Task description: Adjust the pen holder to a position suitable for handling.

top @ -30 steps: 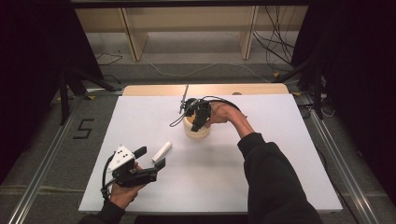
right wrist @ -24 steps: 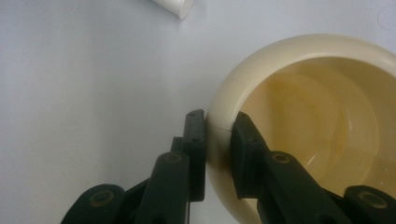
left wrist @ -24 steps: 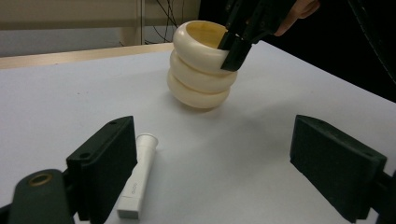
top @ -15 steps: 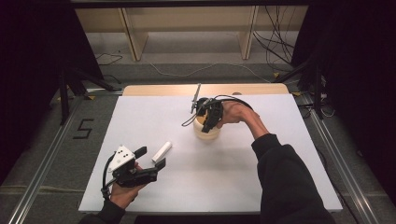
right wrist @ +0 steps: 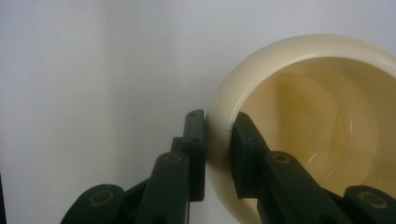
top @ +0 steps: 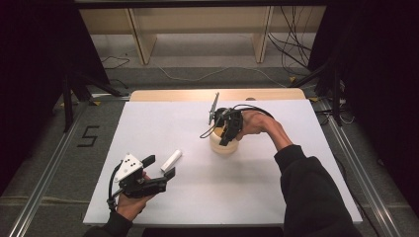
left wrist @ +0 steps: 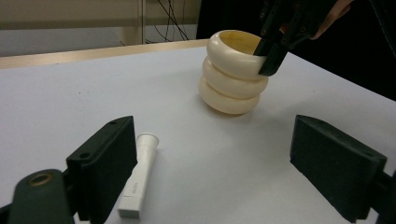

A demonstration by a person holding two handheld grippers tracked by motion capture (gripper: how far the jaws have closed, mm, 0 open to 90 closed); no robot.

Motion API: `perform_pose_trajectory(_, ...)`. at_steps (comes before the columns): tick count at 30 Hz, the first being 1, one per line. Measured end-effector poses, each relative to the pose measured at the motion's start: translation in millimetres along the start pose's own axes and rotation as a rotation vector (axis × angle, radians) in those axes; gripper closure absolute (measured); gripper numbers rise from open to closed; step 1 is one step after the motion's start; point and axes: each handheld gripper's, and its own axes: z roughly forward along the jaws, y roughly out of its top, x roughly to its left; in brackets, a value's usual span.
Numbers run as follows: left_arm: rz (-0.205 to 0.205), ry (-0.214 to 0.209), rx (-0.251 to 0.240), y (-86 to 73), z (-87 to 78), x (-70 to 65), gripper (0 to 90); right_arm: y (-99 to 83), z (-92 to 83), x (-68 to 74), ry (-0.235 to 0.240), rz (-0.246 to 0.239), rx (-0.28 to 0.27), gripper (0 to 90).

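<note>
Shifted right and nearer across the white table (top: 296, 197): cream ribbed three-ring plastic vase (left wrist: 232, 74), rim clamped by right gripper (right wrist: 218, 140). Left gripper (left wrist: 212, 158) held wide open beside small white plastic tube (left wrist: 140, 172).

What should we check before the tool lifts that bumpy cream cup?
1. Right tool pinches the cream cup's rim, one jaw inside, one outside: ok.
2. Cup upright on the white table: ok.
3. Cup holds nothing that could spill: looks so in the right gripper view, ok.
4. Grip firm enough to lift: cannot tell.
5. White tube lies away from the cup: ok.
6. Left tool open and away from the cup: ok.
</note>
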Motion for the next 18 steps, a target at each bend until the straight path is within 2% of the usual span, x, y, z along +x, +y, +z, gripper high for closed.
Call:
perform_pose_trajectory(8,0.0,0.001,0.0,-0.1,0.0,0.0,13.9,-0.9,1.9,1.9,0.025,-0.003,0.011,78.0)
perform_pose_trajectory(18,0.001,0.001,0.001,-0.1,0.0,0.0,13.9,-3.7,5.5,1.1,0.028,-0.007,0.032,76.7)
